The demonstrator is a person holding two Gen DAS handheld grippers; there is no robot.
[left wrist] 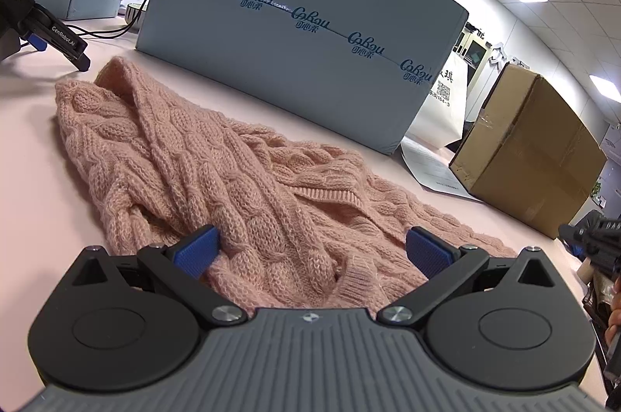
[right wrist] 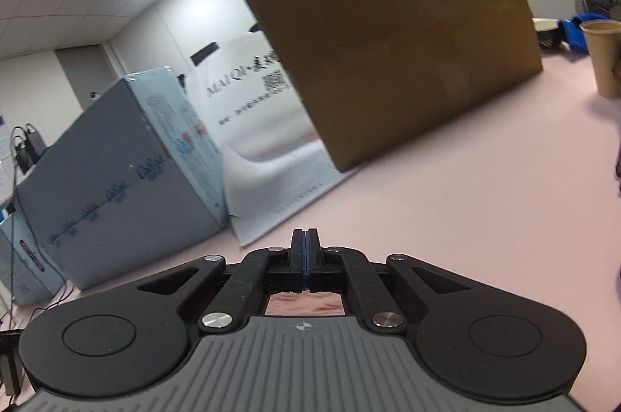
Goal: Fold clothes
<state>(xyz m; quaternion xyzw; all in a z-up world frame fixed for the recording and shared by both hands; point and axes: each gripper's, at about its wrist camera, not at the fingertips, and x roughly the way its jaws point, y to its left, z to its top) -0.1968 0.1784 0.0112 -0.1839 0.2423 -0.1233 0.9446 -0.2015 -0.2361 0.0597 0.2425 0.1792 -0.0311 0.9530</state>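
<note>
A pink cable-knit sweater (left wrist: 217, 163) lies crumpled on the pink table (left wrist: 31, 124) and runs from the far left toward me. My left gripper (left wrist: 310, 249) is open and low over its near end. Knit fabric fills the space between the blue pads (left wrist: 196, 251), and the left pad touches it. In the right wrist view my right gripper (right wrist: 305, 249) is shut, pads flat together, and no cloth shows between them. A small patch of the pink sweater (right wrist: 304, 304) shows through the window behind its fingers. Bare table (right wrist: 446, 202) lies ahead of it.
A large blue-grey carton (left wrist: 302, 54) stands behind the sweater, with a brown cardboard box (left wrist: 531, 152) and a white printed bag (right wrist: 256, 124) to its right. A black device on a stand (left wrist: 35, 8) and cables sit far left. A paper cup (right wrist: 603, 54) stands at the right.
</note>
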